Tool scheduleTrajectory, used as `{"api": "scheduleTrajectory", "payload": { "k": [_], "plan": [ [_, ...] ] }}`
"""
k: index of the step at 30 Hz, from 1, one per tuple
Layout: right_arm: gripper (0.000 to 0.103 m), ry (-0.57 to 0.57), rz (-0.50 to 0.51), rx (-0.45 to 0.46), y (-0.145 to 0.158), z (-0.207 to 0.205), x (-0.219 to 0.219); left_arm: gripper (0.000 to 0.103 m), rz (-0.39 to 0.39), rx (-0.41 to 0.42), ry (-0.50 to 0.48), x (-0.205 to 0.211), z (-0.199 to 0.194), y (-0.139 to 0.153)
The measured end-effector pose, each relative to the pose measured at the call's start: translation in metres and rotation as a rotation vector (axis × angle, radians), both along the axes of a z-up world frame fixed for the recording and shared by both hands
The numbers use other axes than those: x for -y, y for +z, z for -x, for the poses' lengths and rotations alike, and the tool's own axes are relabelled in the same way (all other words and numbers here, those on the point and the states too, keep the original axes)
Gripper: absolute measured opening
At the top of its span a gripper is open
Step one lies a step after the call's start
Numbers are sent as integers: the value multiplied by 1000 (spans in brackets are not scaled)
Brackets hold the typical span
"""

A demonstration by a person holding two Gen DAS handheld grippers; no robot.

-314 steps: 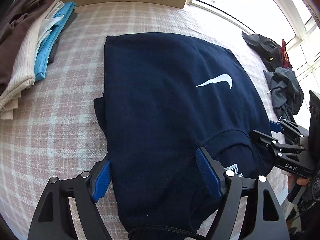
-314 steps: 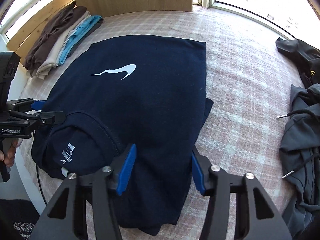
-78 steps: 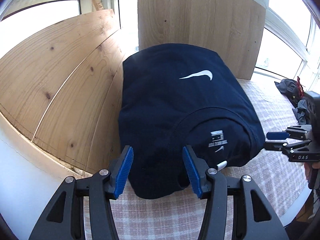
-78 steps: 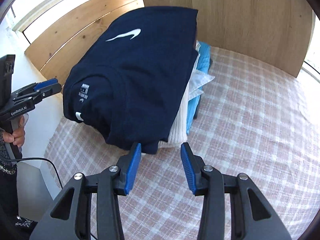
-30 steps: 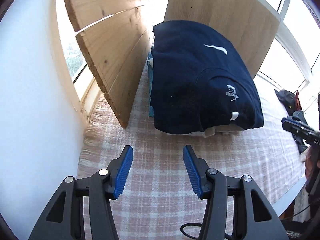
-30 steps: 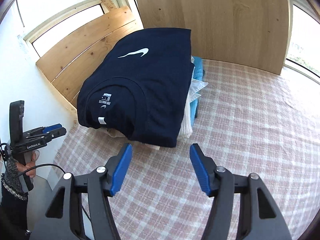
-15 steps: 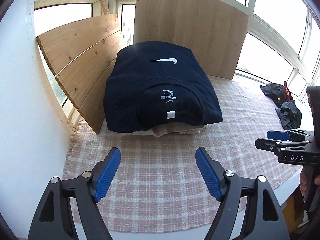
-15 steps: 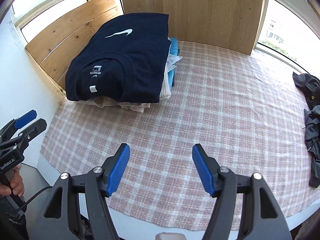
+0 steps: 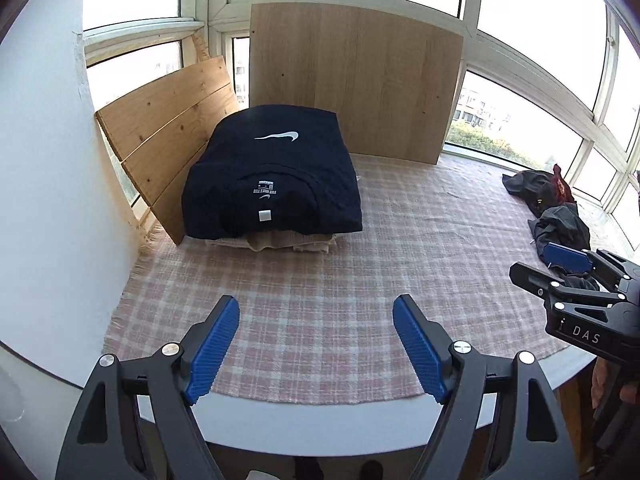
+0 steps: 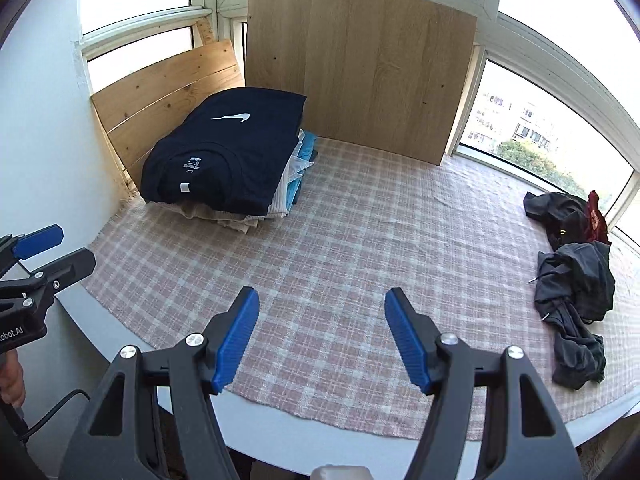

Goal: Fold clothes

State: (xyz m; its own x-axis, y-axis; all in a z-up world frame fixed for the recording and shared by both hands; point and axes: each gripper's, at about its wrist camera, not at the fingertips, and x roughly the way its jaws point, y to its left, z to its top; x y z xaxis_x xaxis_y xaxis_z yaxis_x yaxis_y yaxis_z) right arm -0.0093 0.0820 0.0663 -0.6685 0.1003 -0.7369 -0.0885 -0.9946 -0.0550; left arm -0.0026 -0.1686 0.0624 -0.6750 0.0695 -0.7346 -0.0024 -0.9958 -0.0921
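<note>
While navy tee (image 9: 276, 172) tops stack, L tongs (image 9: 316, 344) & R tongs (image 10: 320, 336) gape wide, empty.

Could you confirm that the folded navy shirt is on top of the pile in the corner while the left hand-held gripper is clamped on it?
Not quite. The folded navy shirt does lie on top of the pile in the corner, but the left hand-held gripper is open and empty, apart from the shirt above the checked cloth. The left wrist view shows this.
</note>
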Motion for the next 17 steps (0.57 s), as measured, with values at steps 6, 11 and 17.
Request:
{"api": "scheduleTrajectory", "payload": {
  "k": [6,11,17],
  "plan": [
    [65,28,27,-4,-2,-40,-14,79,20,9,30,-32,-34,9],
    [65,36,37,-11,-3,-65,-21,79,17,5,56,-49,-60,15],
    [65,42,46,-23,-3,-93,-30,79,27,-10,90,-66,-87,23]
  ]
}}
